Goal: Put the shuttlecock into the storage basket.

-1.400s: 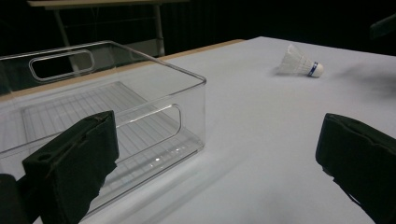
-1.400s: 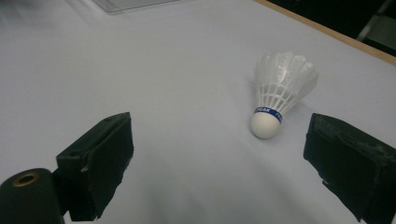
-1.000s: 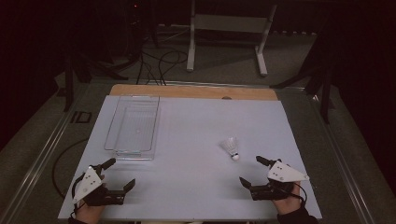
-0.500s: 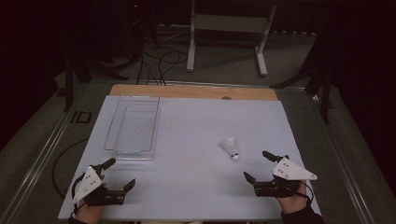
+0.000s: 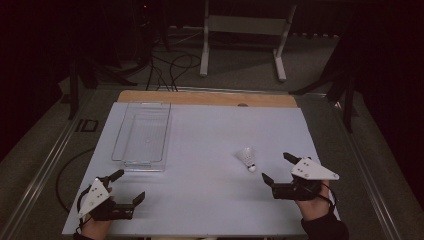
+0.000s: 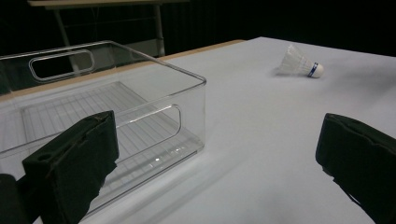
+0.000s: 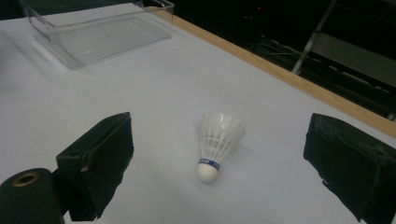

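Note:
A white shuttlecock (image 5: 247, 158) lies on its side on the white table top (image 5: 210, 150), cork end toward me; it also appears as the shuttlecock (image 7: 216, 142) and, farther off, the shuttlecock (image 6: 300, 64). My right gripper (image 5: 278, 169) stands open just right of it and a little nearer me, jaws wide, with nothing held. A clear plastic bin (image 5: 143, 135) sits empty at the left middle of the table. My left gripper (image 5: 129, 186) rests open near the front left corner, just short of the bin (image 6: 107, 112).
A wooden strip (image 5: 207, 98) runs along the table's far edge. Beyond it stand a white metal stand (image 5: 245, 30) and cables (image 5: 170, 60) on the dark floor. A bare stretch of table lies between bin and shuttlecock.
My right gripper has moved a little to the right and forward, closing in beside the shuttlecock. The left gripper, the bin and the shuttlecock have stayed put.

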`<act>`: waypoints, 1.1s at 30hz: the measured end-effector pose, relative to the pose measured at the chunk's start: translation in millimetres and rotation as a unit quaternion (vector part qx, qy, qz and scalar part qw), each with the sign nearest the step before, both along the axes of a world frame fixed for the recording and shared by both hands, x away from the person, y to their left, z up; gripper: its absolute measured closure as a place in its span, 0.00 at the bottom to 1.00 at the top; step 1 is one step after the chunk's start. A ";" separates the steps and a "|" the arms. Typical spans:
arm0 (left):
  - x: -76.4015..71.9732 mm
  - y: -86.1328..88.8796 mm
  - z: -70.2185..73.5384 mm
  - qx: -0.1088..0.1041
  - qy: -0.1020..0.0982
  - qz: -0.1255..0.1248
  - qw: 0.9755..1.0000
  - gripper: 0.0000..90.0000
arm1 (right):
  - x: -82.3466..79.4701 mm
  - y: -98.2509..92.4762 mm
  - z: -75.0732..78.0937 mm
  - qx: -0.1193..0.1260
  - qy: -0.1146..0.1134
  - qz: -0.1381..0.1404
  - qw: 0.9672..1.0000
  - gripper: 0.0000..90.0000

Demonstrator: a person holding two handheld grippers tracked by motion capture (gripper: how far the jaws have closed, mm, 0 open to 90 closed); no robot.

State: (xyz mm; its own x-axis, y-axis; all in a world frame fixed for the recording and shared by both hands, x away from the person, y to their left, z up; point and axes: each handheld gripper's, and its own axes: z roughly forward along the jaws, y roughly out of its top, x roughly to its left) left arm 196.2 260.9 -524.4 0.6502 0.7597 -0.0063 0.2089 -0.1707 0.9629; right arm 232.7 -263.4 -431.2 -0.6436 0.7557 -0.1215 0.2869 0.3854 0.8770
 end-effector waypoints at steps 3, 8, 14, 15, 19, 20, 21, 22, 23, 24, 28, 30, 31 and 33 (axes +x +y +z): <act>-0.2 0.1 0.1 0.000 0.000 0.000 1.000 0.00 | 3.7 2.9 2.0 -0.004 0.003 0.001 1.000 0.09; -0.1 -0.1 0.0 0.000 0.000 0.000 1.000 0.00 | 9.2 6.9 4.7 -0.007 0.009 -0.004 1.000 0.09; -0.1 0.0 0.0 0.000 0.000 0.000 1.000 0.00 | 15.4 10.5 10.0 -0.012 0.014 -0.013 1.000 0.09; -0.1 0.0 0.0 0.000 0.000 0.000 1.000 0.00 | 15.4 10.5 10.0 -0.012 0.014 -0.013 1.000 0.09; -0.1 0.1 0.1 0.000 0.000 0.001 1.000 0.00 | 20.5 12.2 15.4 -0.013 0.016 -0.021 1.000 0.09; -0.1 0.1 0.1 0.000 0.000 0.001 1.000 0.00 | 20.5 12.2 15.4 -0.013 0.016 -0.021 1.000 0.09; -0.2 0.1 0.1 0.000 0.000 0.000 1.000 0.00 | 22.2 12.5 16.7 -0.012 0.014 -0.028 0.999 0.09; -0.2 0.1 0.1 0.000 0.000 0.000 1.000 0.00 | 22.2 12.5 16.7 -0.012 0.014 -0.028 0.999 0.09; -0.2 0.0 0.1 0.000 0.000 0.000 1.000 0.00 | 23.1 12.8 17.3 -0.012 0.017 -0.030 0.999 0.09; -0.2 0.0 0.1 0.000 0.000 0.000 1.000 0.00 | 24.2 13.6 18.2 -0.013 0.015 -0.034 0.999 0.09; -0.1 -0.1 0.0 0.001 0.000 0.000 1.000 0.00 | 26.2 15.8 18.8 -0.015 0.021 -0.035 0.999 0.09; -0.2 0.0 0.1 0.001 0.000 0.001 1.000 0.00 | 27.5 17.0 19.2 -0.016 0.021 -0.037 0.999 0.09; -0.2 0.1 0.1 0.001 -0.001 0.001 1.000 0.00 | 28.0 17.4 19.6 -0.015 0.024 -0.035 0.999 0.09; -0.5 0.3 0.4 0.000 -0.001 0.002 1.000 0.00 | 28.9 19.2 20.0 -0.019 0.021 -0.037 0.999 0.09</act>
State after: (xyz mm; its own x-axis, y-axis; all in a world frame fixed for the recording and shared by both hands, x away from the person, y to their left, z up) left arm 195.7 261.2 -524.0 0.6475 0.7620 -0.0039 0.2070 -0.1709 0.9633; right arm 261.6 -244.2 -411.2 -0.5915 0.7965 -0.1252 0.3518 0.3946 0.8488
